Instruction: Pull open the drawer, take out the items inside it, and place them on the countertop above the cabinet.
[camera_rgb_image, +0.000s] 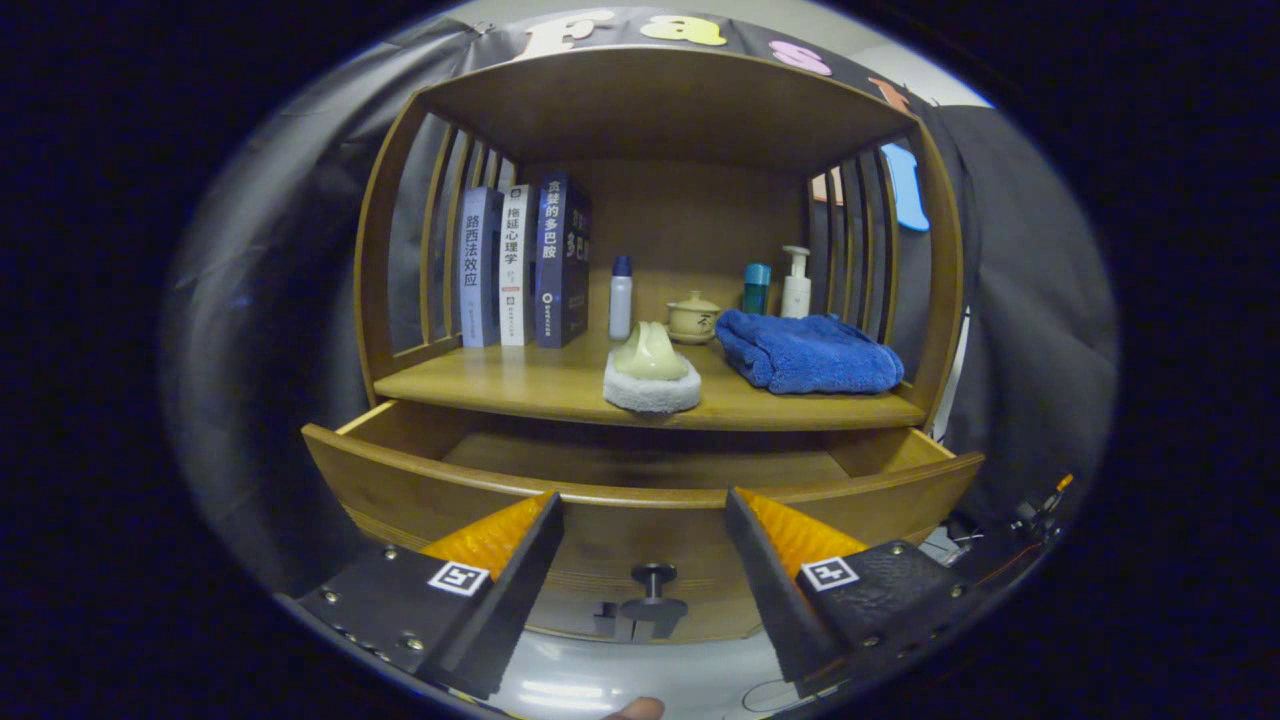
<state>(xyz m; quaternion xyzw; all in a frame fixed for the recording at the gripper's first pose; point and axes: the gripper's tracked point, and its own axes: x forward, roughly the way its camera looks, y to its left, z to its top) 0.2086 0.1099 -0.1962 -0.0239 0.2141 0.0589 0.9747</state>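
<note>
A wooden cabinet stands ahead with its drawer (420, 490) pulled open under the countertop (500, 385). The visible part of the drawer's floor is bare wood. Its dark knob (653, 577) sits on the curved front panel, between my fingers and slightly below their tips. On the countertop lie a pale cream scrubber with a white fluffy base (651, 371) and a folded blue towel (806, 350). My gripper (643, 497) is open, its fingers spread either side of the knob in front of the drawer's rim, holding nothing.
Three books (522, 265) stand at the countertop's back left. A small white bottle (621, 297), a lidded ceramic cup (693, 317), a teal bottle (756, 288) and a pump bottle (796, 283) line the back. Slatted side walls and a top shelf (660, 100) enclose it. A fingertip (634, 709) shows below.
</note>
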